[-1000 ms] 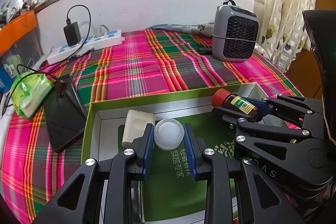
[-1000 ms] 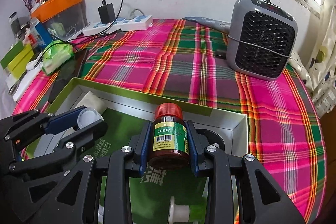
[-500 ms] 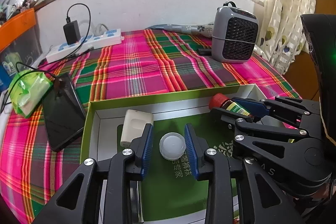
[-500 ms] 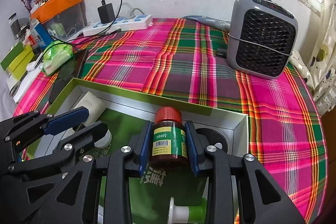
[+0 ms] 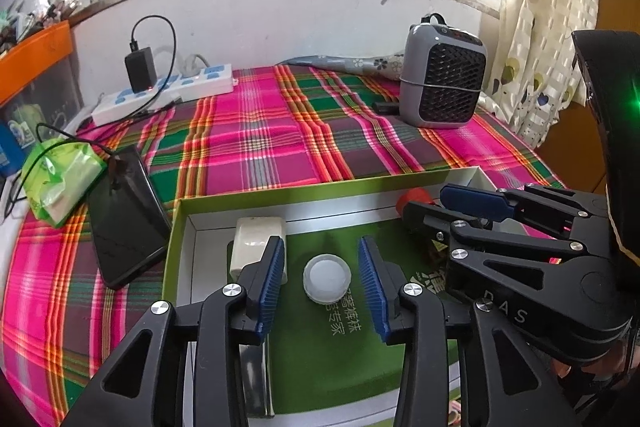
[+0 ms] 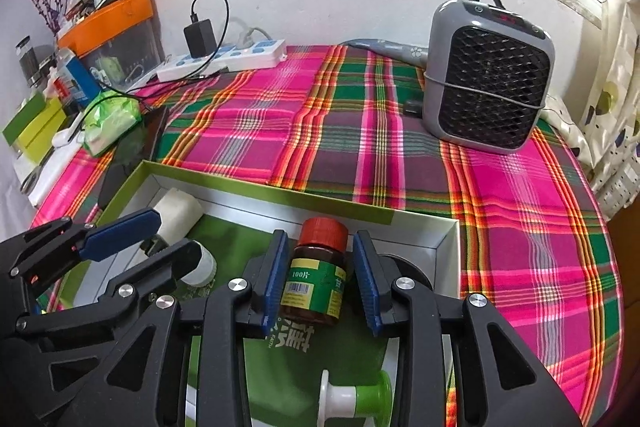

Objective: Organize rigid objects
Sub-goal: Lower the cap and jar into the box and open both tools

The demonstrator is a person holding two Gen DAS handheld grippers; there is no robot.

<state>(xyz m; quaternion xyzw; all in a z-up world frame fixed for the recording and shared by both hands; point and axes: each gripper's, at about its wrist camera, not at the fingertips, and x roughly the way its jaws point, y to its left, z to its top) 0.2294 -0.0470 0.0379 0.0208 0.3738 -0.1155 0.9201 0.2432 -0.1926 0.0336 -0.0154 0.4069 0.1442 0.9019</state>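
Progress is judged well advanced. The left gripper [image 5: 322,279] has its fingers released; the white jar [image 5: 327,278] stands free between them on the green liner of the box [image 5: 248,191]. The right gripper [image 6: 320,275] also has its fingers spread, with visible gaps either side of the red-capped bottle [image 6: 318,277] standing between them. A white block [image 5: 256,241] lies beside the left finger. Remaining: withdraw both grippers.
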